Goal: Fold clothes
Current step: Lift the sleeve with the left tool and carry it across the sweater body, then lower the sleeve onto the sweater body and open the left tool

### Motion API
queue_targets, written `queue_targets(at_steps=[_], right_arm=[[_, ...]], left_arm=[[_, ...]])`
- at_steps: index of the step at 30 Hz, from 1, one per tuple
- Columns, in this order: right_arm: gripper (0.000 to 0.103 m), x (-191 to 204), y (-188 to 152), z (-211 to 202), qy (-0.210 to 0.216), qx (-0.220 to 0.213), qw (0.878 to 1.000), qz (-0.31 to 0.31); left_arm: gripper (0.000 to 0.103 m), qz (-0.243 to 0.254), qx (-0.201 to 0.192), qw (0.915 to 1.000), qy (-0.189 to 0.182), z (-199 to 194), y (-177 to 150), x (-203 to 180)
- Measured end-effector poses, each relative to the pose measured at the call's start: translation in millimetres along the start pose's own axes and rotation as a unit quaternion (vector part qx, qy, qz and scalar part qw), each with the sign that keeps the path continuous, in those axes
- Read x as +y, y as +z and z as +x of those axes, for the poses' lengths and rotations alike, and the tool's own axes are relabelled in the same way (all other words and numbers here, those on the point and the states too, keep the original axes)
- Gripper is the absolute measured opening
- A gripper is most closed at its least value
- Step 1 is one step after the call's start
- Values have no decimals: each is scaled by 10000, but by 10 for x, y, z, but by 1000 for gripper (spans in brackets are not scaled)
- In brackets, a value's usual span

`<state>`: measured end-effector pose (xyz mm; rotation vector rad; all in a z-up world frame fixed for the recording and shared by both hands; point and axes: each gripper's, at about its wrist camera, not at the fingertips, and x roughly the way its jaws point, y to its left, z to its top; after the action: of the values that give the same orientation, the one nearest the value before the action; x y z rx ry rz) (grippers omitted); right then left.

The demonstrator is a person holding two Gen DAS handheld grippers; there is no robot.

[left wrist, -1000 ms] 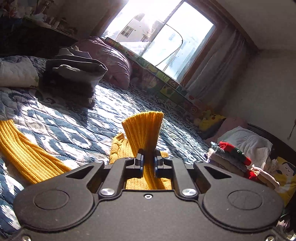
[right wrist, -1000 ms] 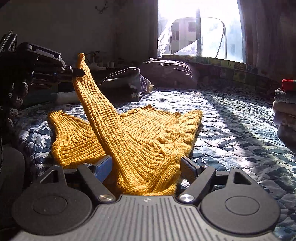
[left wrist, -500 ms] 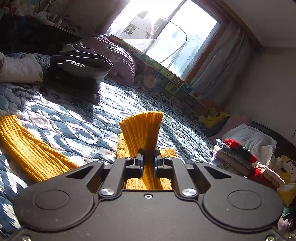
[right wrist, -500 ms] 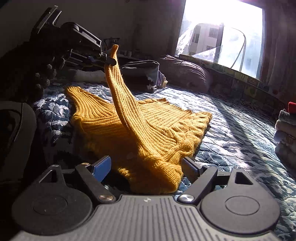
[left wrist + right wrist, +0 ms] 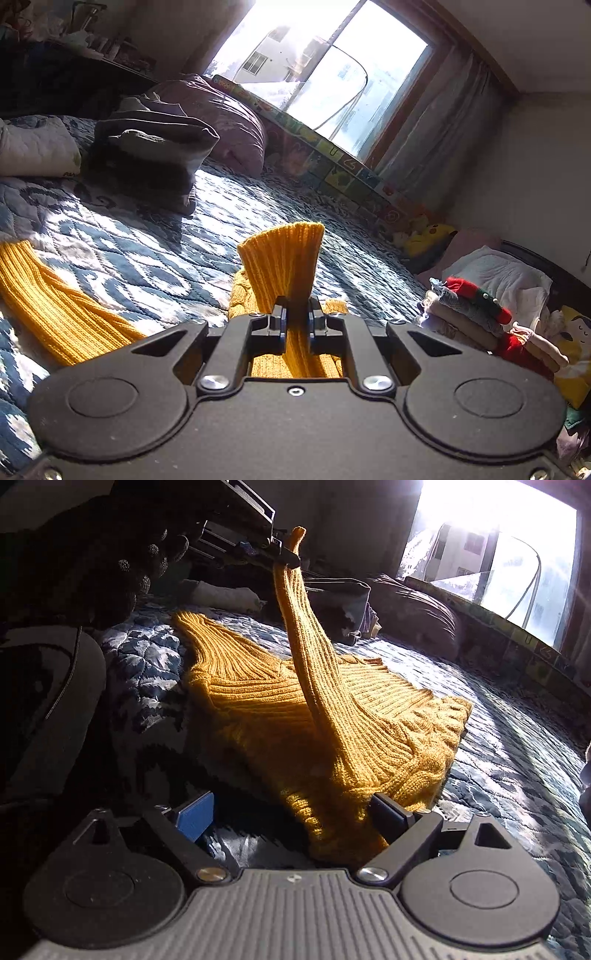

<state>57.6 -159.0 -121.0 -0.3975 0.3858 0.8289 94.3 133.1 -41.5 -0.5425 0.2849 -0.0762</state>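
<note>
In the left wrist view, the left gripper (image 5: 296,310) has its jaws closed tight on the cuff end of a sleeve (image 5: 286,258) of a mustard-yellow knitted sweater (image 5: 243,295), and the ribbed cuff fans out upright above the fingers. More of the sweater lies below and behind the jaws on a bed (image 5: 140,251) covered with a blue and white patterned quilt, and the other sleeve (image 5: 55,306) stretches flat across the quilt at the lower left. Farther up the bed sit a dark folded pile (image 5: 155,144), a white bundle (image 5: 33,151) at the left edge and a purple pillow (image 5: 225,122) under a bright window (image 5: 332,85). At the right, a stack of folded clothes (image 5: 465,306) rests near the bed's edge, with a yellow soft toy (image 5: 428,236) beyond it. In the right wrist view, the right gripper (image 5: 291,812) has its jaws spread wide apart and grips nothing; the blue-padded finger (image 5: 195,816) stands clear over the quilt, while the other finger (image 5: 388,812) touches the near edge of the sweater. The sweater's body (image 5: 277,709) lies spread flat on the bed just ahead, and one sleeve rises steeply from it up to the left gripper (image 5: 284,555), which pinches it near the cuff. A gloved hand (image 5: 110,561) holds that gripper at the upper left, in shadow.
</note>
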Motion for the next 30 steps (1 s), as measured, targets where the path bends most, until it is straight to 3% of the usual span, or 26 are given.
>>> queue_targets(at_steps=[3, 6, 11, 14, 15, 18, 23, 27, 30], right_arm=[[81, -158, 58, -28, -233, -479, 9981, 295], [83, -330, 74, 165, -250, -531, 9951, 790], [82, -308, 84, 296, -128, -511, 9944, 911], [78, -265, 95, 226, -258, -654, 9936, 880], [71, -270, 99, 202, -259, -684, 9931, 913], [63, -282, 62, 240, -108, -391, 9932, 1089], [63, -325, 3, 200, 134, -382, 9836, 1759], [64, -371, -14, 122, -66, -556, 9735, 2219], [65, -357, -26, 150, -18, -433, 9740, 2222]], left_arm=[[8, 111, 25, 9998, -181, 72, 74, -144], [8, 252, 129, 9988, -387, 282, 146, -346], [8, 204, 369, 9972, -618, 859, 224, -677], [8, 216, 587, 9964, -581, 1255, 195, -805], [8, 220, 674, 9960, -545, 1375, 173, -836], [8, 337, 1001, 9938, -336, 1735, 52, -912], [8, 681, 1442, 9871, -121, 2144, -215, -1003], [8, 677, 1460, 9870, -20, 2218, -286, -1008], [8, 634, 1457, 9873, 79, 2257, -282, -1006]])
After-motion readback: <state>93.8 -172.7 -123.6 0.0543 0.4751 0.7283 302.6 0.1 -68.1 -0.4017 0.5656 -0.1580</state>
